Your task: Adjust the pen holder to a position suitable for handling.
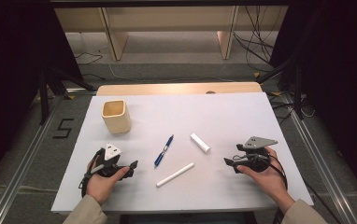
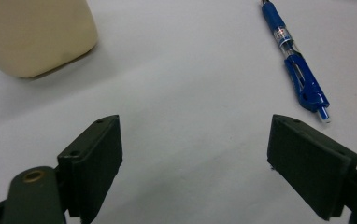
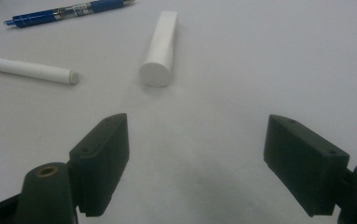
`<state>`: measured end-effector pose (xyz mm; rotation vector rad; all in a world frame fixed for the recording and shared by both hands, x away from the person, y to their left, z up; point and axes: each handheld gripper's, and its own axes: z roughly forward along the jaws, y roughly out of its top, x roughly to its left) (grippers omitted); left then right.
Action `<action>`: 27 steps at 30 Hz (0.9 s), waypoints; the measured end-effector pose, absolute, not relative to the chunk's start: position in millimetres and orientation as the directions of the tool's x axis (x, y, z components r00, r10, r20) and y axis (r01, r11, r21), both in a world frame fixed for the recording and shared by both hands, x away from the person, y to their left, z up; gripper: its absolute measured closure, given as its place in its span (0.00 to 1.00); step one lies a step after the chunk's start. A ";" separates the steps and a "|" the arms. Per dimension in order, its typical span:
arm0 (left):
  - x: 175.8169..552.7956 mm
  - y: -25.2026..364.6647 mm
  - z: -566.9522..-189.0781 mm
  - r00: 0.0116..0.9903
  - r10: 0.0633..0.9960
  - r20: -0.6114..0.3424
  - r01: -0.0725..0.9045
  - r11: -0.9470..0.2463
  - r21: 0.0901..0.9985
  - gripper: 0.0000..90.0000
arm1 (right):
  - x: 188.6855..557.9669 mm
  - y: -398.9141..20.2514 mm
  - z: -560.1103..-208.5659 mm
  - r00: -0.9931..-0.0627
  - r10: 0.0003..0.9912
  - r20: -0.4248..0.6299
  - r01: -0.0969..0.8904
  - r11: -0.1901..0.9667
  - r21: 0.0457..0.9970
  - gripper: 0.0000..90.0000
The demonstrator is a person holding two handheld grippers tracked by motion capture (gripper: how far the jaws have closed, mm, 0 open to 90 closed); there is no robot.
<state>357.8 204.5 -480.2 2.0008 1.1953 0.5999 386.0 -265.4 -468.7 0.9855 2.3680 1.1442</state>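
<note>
Two hand-held grippers are held low over a white table top, jaws wide apart and nothing gripped

The left gripper [image 1: 133,165] is held near the front left of the table top [image 1: 242,116], aimed at the blue pen [image 1: 163,150], which lies just beyond its jaws; the beige square cup [image 1: 116,116] is seen farther back on the left. The right gripper [image 1: 226,162] is held at the front right, pointed at the short white cylinder [image 1: 200,143]. A thin white stick [image 1: 174,174] is seen lying between the two grippers, apart from the pen and the cylinder
</note>
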 end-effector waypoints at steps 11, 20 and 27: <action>357.3 198.8 -478.1 0.470 0.882 0.036 0.544 -0.322 0.775 0.19 | 385.6 -265.4 -468.9 -0.702 0.712 -0.001 0.444 0.439 0.781 0.25; 358.3 196.0 -477.7 0.470 0.882 0.042 0.544 -0.327 0.773 0.19 | 384.2 -266.5 -468.5 -0.699 0.715 -0.005 0.441 0.437 0.784 0.25; 358.7 195.7 -477.7 0.469 0.882 0.044 0.544 -0.327 0.773 0.19 | 384.1 -266.2 -468.5 -0.698 0.716 -0.006 0.441 0.436 0.785 0.25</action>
